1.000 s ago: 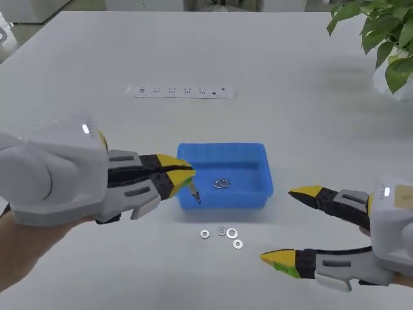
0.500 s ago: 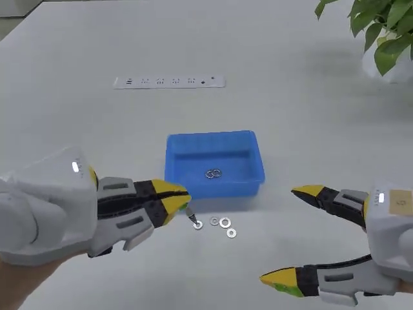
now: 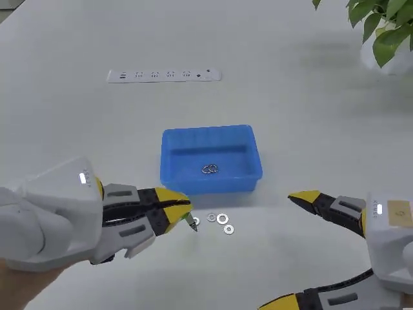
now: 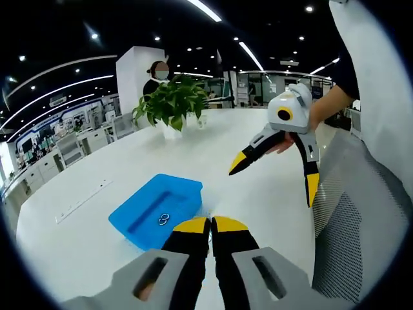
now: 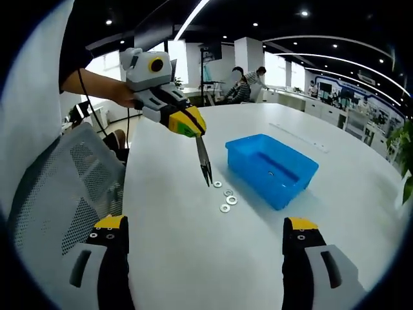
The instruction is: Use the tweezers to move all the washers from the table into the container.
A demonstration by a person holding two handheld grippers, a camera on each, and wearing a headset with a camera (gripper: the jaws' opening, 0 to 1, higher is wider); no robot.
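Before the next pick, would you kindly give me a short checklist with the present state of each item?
1. Left gripper shut on the tweezers: ok.
2. Tweezers down at the table washers, by the leftmost one: ok.
3. Washer already gripped in the tweezers: cannot tell.
4. Container unobstructed, two washers inside: ok.
5. Right gripper open, apart from the work: ok.

Left tongs [image 3: 184, 210] pinched together, angled downward; right tongs [image 3: 276, 250] spread wide.
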